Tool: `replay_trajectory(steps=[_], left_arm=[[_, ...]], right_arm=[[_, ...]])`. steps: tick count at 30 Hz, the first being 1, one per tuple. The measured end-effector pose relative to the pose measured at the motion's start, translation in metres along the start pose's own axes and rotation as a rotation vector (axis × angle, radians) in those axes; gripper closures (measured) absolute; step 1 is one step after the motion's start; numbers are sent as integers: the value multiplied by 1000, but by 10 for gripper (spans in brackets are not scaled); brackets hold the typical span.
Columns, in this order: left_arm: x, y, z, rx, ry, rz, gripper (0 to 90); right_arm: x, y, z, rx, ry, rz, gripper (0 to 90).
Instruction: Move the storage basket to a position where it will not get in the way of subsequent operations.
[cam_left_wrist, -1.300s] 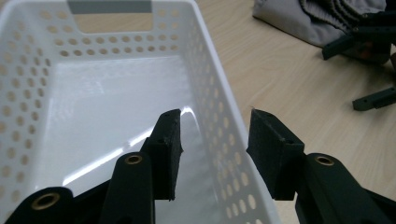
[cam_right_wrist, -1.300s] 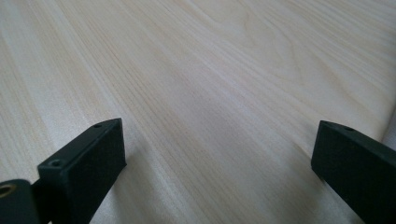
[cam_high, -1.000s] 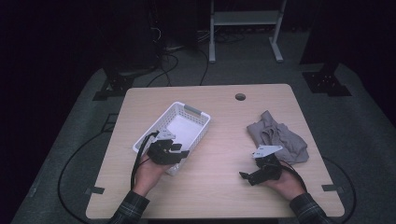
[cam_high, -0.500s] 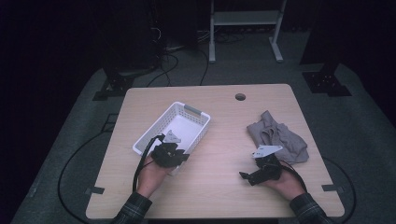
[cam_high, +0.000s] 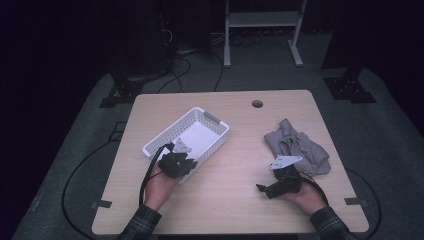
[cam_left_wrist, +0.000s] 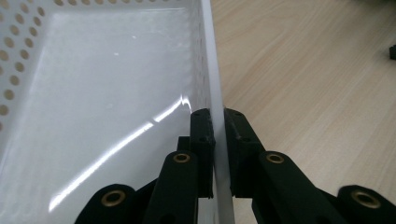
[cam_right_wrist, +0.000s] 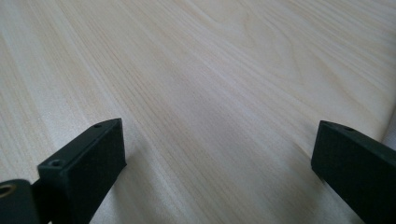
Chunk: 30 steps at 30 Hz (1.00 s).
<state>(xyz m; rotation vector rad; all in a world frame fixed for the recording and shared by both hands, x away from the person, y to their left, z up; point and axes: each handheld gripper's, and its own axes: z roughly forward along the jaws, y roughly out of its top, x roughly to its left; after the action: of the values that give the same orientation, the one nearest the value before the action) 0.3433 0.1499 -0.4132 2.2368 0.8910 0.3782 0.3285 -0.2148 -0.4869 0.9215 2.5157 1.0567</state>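
Note:
A white perforated basket (cam_high: 200, 135) sits left of centre on the wooden table, empty inside. My left gripper (cam_high: 181, 164) is shut on the basket's near wall; in the left gripper view the thin white rim (cam_left_wrist: 215, 107) is pinched between the two black jaws of that gripper (cam_left_wrist: 218, 119). A crumpled grey cloth (cam_high: 297, 147) lies at the right. My right gripper (cam_high: 264, 189) rests low over bare wood just in front of the cloth, pointing left. Its jaws stand wide apart in the right gripper view (cam_right_wrist: 219, 154), with nothing between them.
The table (cam_high: 235, 210) has a round cable hole (cam_high: 257, 103) near its far edge. Black cables trail from both grippers over the front of the table. Dark floor, cables and a metal stand lie beyond the far edge.
The left gripper has drawn slightly back toward the person while holding the basket wall, and the basket has shifted a little with it. The right gripper has stayed put.

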Motion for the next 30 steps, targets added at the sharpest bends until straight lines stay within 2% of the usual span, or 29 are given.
replay_trajectory(steps=[5, 13, 15, 18, 20, 25, 30], left_arm=[[7, 3, -5, -34, -3, -14, 838], [19, 9, -6, -61, 13, -15, 843], [23, 11, -7, -65, 3, -22, 842], [27, 14, -8, -75, 24, -8, 843], [34, 16, -8, -79, 20, -13, 844], [48, 20, -6, -91, 44, -36, 844], [63, 21, -4, -89, 92, -54, 846]], right_arm=[[0, 0, 0, 0, 0, -1, 23], [0, 0, 0, -1, 0, -2, 23], [0, 0, 0, -1, 0, -2, 23], [0, 0, 0, -1, -1, 0, 23], [0, 0, 0, -1, -2, 0, 23], [0, 0, 0, -1, -3, 2, 23], [-1, 0, 0, -1, -4, 2, 23]])
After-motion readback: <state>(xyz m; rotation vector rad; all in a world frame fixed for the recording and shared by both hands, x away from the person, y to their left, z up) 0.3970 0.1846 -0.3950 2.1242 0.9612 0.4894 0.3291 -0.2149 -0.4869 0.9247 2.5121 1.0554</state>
